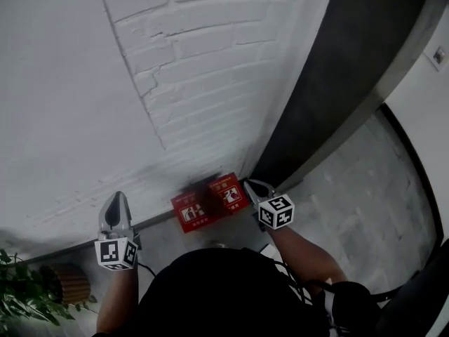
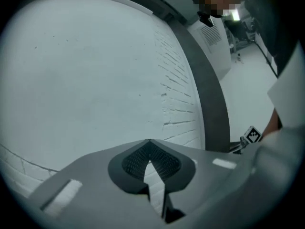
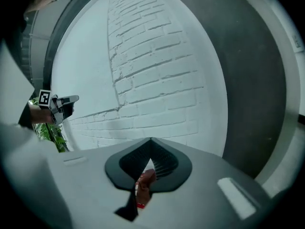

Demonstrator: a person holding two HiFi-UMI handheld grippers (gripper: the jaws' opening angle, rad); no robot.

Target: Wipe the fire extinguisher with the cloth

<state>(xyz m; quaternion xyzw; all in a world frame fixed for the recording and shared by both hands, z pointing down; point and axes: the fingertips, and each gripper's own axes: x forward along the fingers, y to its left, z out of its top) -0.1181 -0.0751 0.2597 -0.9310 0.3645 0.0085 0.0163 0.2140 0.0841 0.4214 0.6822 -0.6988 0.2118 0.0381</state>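
Observation:
Two red boxes [image 1: 209, 202] with white pictures stand on the floor at the foot of the white brick wall [image 1: 196, 69]. No cloth shows in any view. My left gripper [image 1: 116, 197] hangs left of the boxes and faces the wall; its jaws meet at the tips with nothing between them [image 2: 150, 142]. My right gripper [image 1: 250, 184] is just right of the boxes, its tips [image 3: 151, 140] also together. A red patch [image 3: 145, 185] shows through the gap below them; it lies beyond the jaws, not gripped.
A dark vertical band [image 1: 337, 83] runs down the wall to the right of the boxes. A green plant [image 1: 21, 293] and a brown ribbed pot [image 1: 66, 283] sit at the lower left. Grey floor [image 1: 365, 188] spreads to the right. The person's head fills the bottom centre.

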